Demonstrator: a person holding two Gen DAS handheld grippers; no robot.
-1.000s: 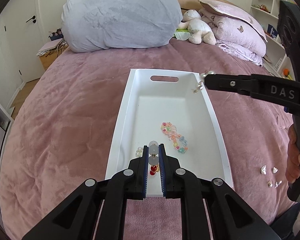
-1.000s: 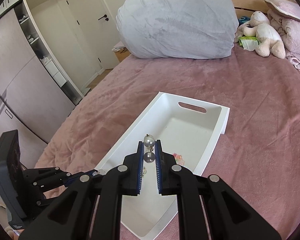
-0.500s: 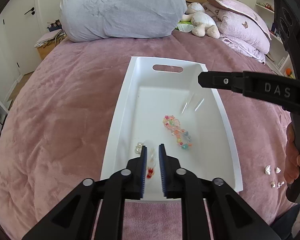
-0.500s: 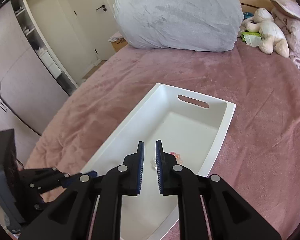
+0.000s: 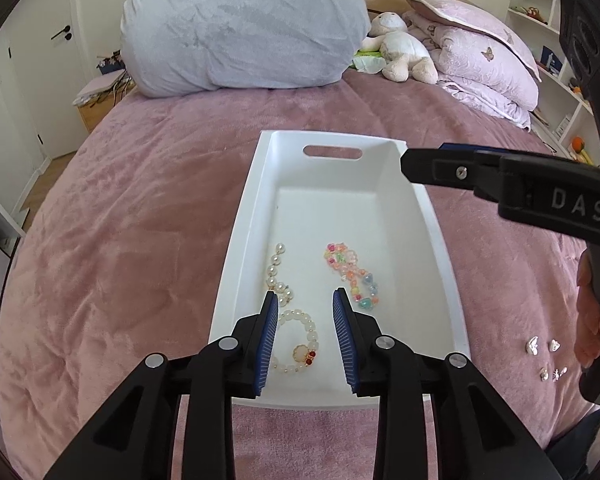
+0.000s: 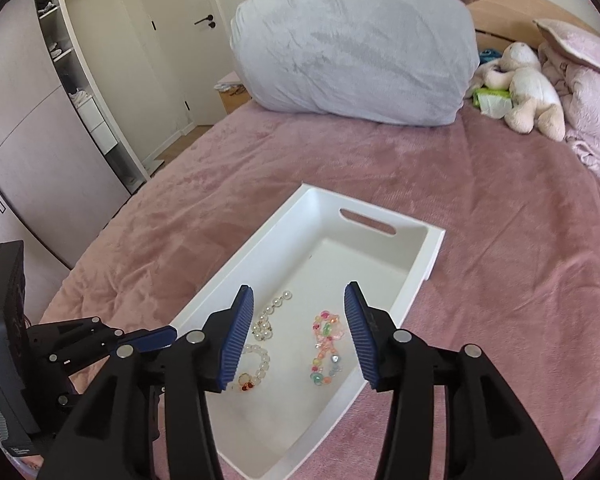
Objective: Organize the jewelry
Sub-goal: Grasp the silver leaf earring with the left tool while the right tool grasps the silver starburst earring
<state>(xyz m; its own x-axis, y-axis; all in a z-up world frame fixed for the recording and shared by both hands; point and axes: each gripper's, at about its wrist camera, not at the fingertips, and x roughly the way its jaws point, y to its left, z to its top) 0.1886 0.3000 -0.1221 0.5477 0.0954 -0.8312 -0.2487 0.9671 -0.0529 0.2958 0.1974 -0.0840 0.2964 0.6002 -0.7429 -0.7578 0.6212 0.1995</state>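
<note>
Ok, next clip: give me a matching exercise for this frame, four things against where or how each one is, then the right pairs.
Things:
1. pearl bracelet
2. colourful bead bracelet
3. small silver earrings
4. left hand-held gripper

Places or states:
A. on the pink bedspread, outside the tray, to its right
B. open, over the tray's near end
C. in the white tray, left side
D. in the tray, right side

Pairs: 1-C, 2-D, 3-A, 4-B
</note>
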